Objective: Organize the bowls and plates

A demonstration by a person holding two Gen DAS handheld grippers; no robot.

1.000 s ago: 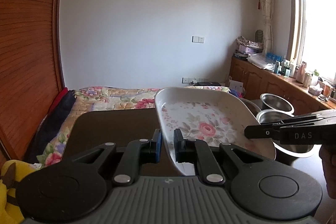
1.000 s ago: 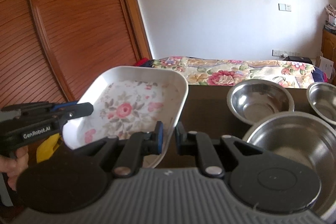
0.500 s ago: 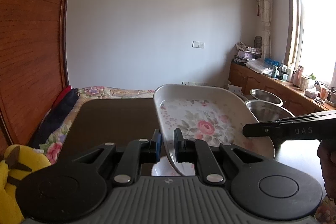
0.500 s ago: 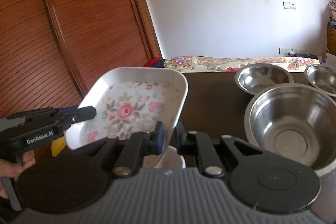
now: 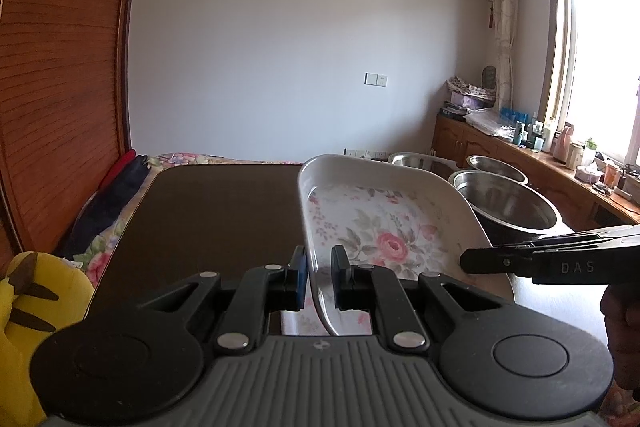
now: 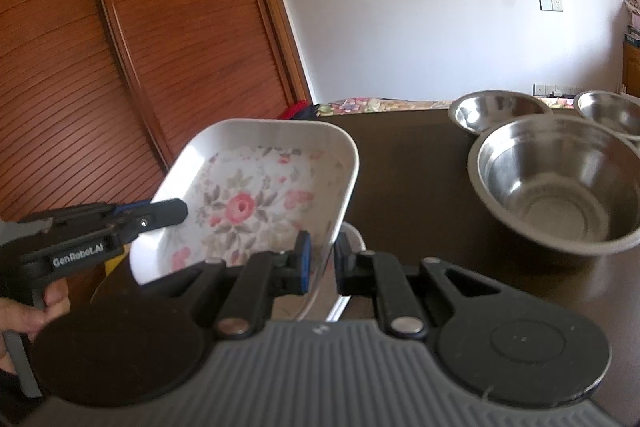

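Note:
A white square plate with a pink rose pattern [image 5: 384, 227] is held between both grippers, just above the dark table. My left gripper [image 5: 319, 279] is shut on the plate's left rim. My right gripper [image 6: 320, 259] is shut on its right rim [image 6: 340, 211]. The plate also shows in the right wrist view [image 6: 248, 195]. Another white dish [image 6: 352, 231] lies under it, mostly hidden. Three steel bowls stand to the right: a large one [image 6: 556, 187] and two smaller ones [image 6: 496, 107] [image 6: 612, 111] behind it.
The dark table [image 5: 216, 211] stretches to the left of the plate. A yellow plush toy [image 5: 24, 299] sits at its near left corner. A bed with a floral cover [image 6: 380, 105] lies beyond the table, and a wooden wardrobe [image 6: 120, 47] stands at the left.
Both grippers have lowered with the plate between them. The steel bowls now look larger and closer in the right wrist view.

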